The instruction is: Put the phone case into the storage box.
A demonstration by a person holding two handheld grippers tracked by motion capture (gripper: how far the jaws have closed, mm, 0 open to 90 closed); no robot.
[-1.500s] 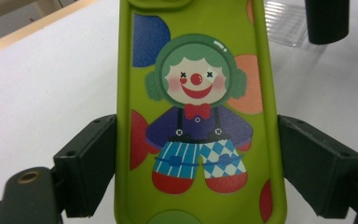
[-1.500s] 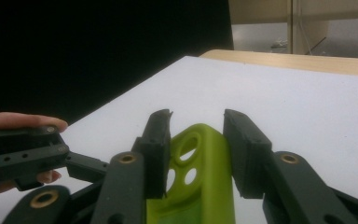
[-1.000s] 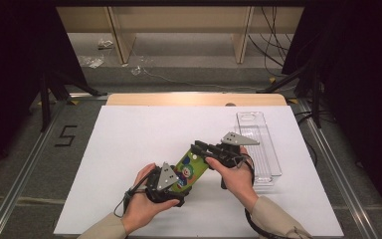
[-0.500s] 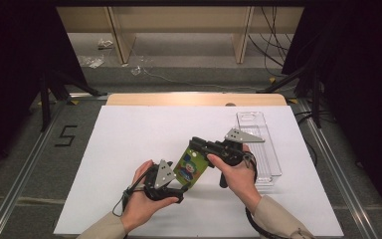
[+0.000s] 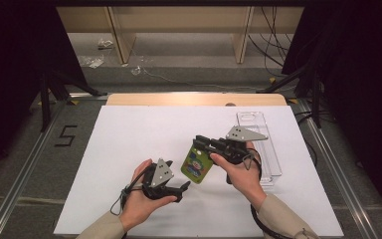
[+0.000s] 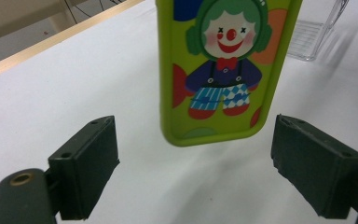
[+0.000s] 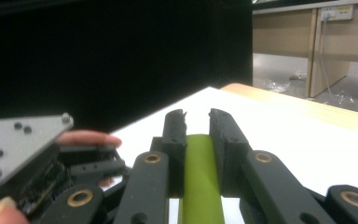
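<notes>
A: What does your right claw (image 5: 197, 144) hold now?

B: It holds the lime-green plastic phone case with a clown picture (image 5: 197, 166). My jaws are nearly closed and press on the upper edge of it; in the right gripper view I see the green edge (image 7: 199, 179) between my two black pads. The case hangs down from there, tilted, w/ the clown side up, above the white table cover (image 5: 129, 139).

A: And the left claw (image 5: 183, 187)?

B: It is wide open, nothing inside. In the left gripper view the two pads stand far apart, and the bottom end of the case (image 6: 221, 70) hangs between and beyond them, not touching. I cannot tell exactly how near.

A: Where is the case vs. other things?

B: It is between my two hands, approx. in the front middle of the cover. The clear plastic tray (image 5: 258, 139) lies on the cover at the right, behind my right hand (image 5: 238, 172), apart from the case.
</notes>
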